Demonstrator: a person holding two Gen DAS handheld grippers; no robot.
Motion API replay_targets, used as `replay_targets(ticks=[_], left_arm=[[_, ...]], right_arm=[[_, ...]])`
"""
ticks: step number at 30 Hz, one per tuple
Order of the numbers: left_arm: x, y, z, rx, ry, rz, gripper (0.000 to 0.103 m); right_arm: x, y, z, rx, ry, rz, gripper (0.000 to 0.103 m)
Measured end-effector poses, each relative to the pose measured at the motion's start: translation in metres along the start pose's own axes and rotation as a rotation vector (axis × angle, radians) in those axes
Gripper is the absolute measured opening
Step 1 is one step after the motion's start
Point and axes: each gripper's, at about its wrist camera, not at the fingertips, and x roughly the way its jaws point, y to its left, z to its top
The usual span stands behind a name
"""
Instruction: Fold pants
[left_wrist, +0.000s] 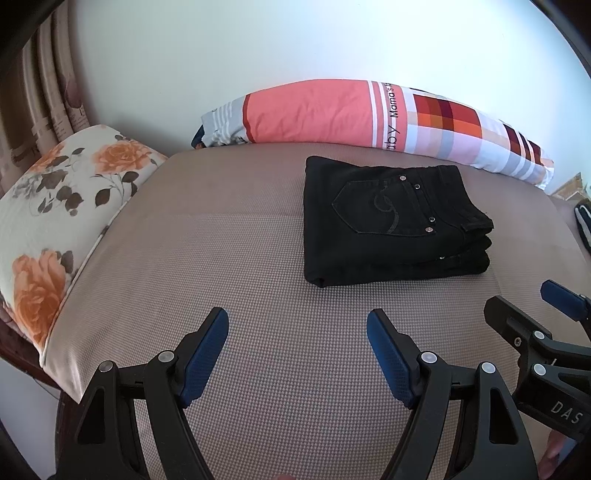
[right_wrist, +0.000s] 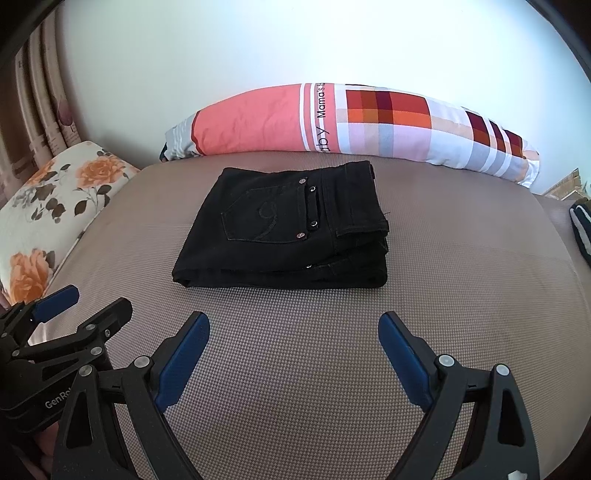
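At the far left, well off to the left of the left gripper (left_wrist: 297, 325), a cream pillow printed with orange roses (left_wrist: 62, 192) lies at the edge of the bed (left_wrist: 221, 240), with striped curtains (left_wrist: 48, 81) behind it. The bed carries a taupe cover with a fine woven check, and it stretches out under and ahead of both grippers.

The left gripper hovers above the near part of the bed with its jaws spread wide and nothing between its blue pads (left_wrist: 205, 354). Ahead of it and a little to its right lie the black pants (left_wrist: 384, 221), folded into a compact stack of several layers with a back pocket and its silver rivets facing up. They rest flat on the bed, apart from both grippers. In the right wrist view the same pants (right_wrist: 291, 229) sit ahead of the right gripper (right_wrist: 293, 328) and slightly to its left.

Beyond the pants, against the pale wall, a long bolster pillow (left_wrist: 332, 114) runs across the back of the bed, salmon pink at its left and plaid in red, orange and light blue towards its right, with printed lettering on a white band.

The right gripper is likewise wide open and holds nothing, hanging over the bare cover just beside the left gripper. Far to its right, at the bed's edge, a dark item with white stripes (right_wrist: 581, 229) is only partly visible.
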Motion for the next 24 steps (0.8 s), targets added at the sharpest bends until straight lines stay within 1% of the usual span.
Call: replay_targets(ticks=[15, 24], left_arm=[[0.0038, 0.0022, 0.0009, 0.018, -0.002, 0.004, 0.078], [0.0049, 0.0044, 0.0033, 0.019, 0.007, -0.014, 0.078]], right_arm=[[0.004, -0.0006, -0.0013, 0.016, 0.014, 0.001, 0.091], [0.0047, -0.001, -0.0014, 0.016, 0.016, -0.001, 0.091]])
